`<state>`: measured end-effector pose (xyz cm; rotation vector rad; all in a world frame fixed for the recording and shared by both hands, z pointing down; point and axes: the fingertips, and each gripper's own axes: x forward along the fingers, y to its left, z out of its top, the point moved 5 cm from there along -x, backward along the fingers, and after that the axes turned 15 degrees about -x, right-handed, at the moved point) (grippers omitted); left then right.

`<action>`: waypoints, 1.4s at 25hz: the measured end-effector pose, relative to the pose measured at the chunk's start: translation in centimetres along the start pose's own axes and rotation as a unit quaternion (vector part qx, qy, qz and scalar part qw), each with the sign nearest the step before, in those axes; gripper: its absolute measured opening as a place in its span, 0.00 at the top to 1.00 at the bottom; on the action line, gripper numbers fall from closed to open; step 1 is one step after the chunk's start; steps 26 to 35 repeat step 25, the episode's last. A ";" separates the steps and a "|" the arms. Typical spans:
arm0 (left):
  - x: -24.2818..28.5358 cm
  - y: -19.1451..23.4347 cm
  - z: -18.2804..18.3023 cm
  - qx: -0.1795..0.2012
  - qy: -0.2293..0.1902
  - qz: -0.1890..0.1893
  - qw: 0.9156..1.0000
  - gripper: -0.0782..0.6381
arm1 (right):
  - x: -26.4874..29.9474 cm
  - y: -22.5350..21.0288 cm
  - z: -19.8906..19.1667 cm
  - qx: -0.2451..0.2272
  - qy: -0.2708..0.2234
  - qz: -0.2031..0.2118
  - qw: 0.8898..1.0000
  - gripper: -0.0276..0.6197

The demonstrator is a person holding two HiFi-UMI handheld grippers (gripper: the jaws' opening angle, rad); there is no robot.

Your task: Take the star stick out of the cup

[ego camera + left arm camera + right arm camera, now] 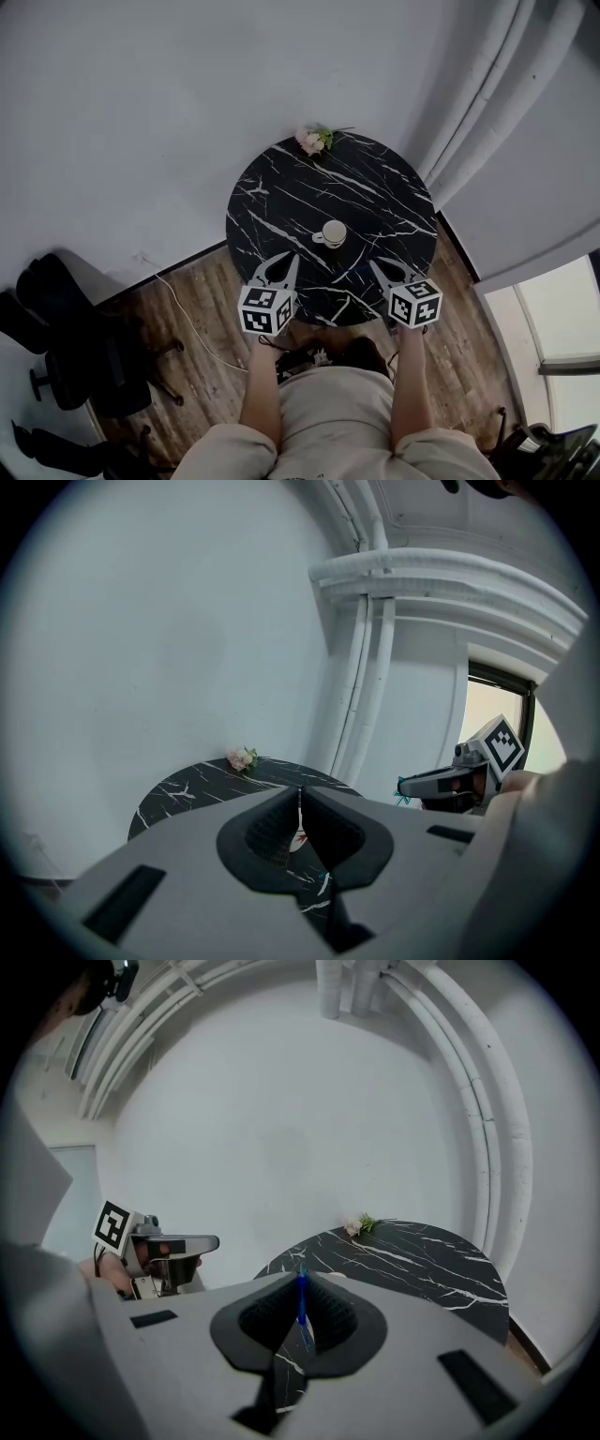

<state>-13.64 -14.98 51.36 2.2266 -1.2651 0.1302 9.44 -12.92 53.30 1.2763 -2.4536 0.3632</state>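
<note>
A white cup [333, 233] stands near the middle of the round black marble table [281, 192]. My right gripper [373, 263] hovers over the table's near right edge, apart from the cup. In the right gripper view its jaws [301, 1274] are shut on a thin blue stick [302, 1309] that stands upright between the pads. The left gripper view shows a teal bit of the stick [403, 797] at the right gripper's tip [405, 785]. My left gripper [293, 255] hangs over the near left edge, its jaws [300, 791] closed together and holding nothing.
A small bunch of pink flowers [314, 140] lies at the table's far edge. White curtains [487, 103] hang to the right. Dark chairs [66, 347] and a cable are on the wooden floor at left.
</note>
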 end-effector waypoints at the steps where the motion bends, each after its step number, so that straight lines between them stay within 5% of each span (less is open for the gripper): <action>1: -0.1 0.1 0.0 0.000 -0.001 0.001 1.000 0.86 | 0.1 0.0 0.1 -0.001 -0.001 0.002 1.000 0.89; 35: -0.3 -0.7 0.9 0.003 -0.013 0.002 1.000 0.86 | -0.8 -0.6 1.2 -0.015 -0.012 0.002 1.000 0.89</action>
